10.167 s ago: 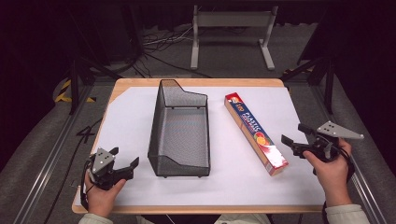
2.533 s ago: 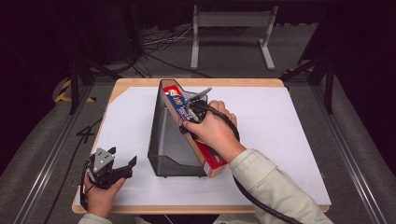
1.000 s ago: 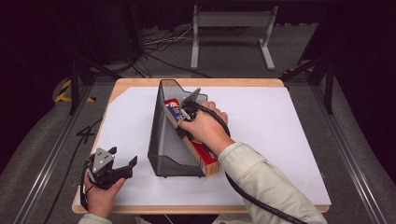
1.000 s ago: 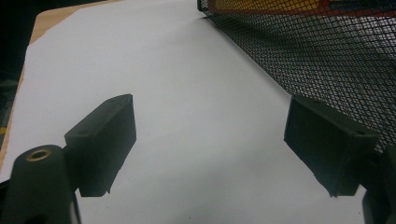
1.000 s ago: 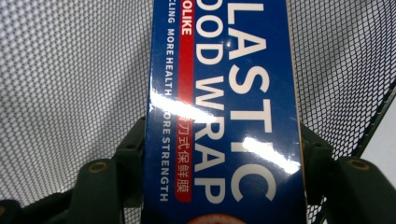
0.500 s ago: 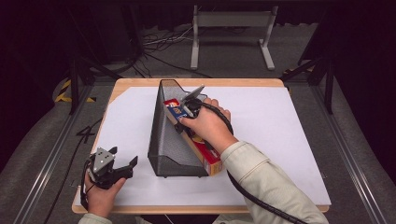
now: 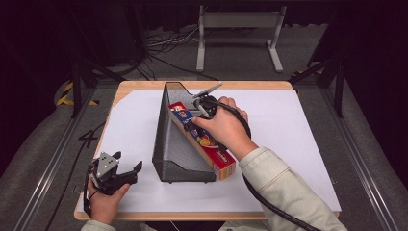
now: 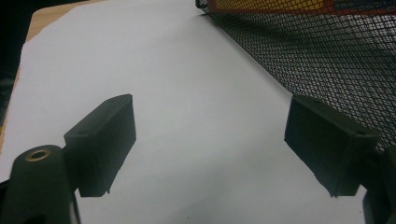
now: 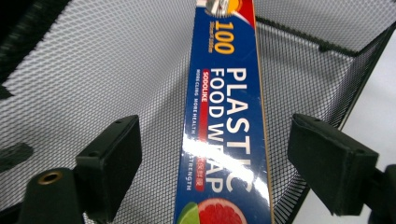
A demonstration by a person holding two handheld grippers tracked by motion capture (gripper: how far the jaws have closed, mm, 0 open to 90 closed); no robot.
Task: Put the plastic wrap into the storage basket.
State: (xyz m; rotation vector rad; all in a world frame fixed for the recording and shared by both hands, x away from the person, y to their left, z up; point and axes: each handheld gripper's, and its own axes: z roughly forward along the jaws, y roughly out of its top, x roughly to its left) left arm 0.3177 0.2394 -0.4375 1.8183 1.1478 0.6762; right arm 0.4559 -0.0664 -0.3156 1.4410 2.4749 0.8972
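Observation:
A long blue and red plastic food wrap box (image 7: 208, 144) lies slanted in the black mesh basket (image 7: 166, 144), its near end poking over the basket's front right corner. My right gripper (image 7: 195, 120) hovers over the box's far half. In the right gripper view its jaws stand open on either side of the box (image 9: 229, 107) without touching it. My left gripper (image 7: 127, 161) rests open at the table's front left, with nothing between its fingers (image 8: 100, 135). The basket's mesh wall (image 8: 327, 60) is just to its right.
A white sheet (image 7: 293, 130) covers the wooden table (image 7: 144, 85). The right half of the sheet is bare. A metal stand (image 7: 238, 29) and cables lie on the floor beyond the table. Rails run along both sides.
The right hand has carried the box from the sheet's right side into the basket. Over the last second it has settled slightly lower. The left gripper has stayed put.

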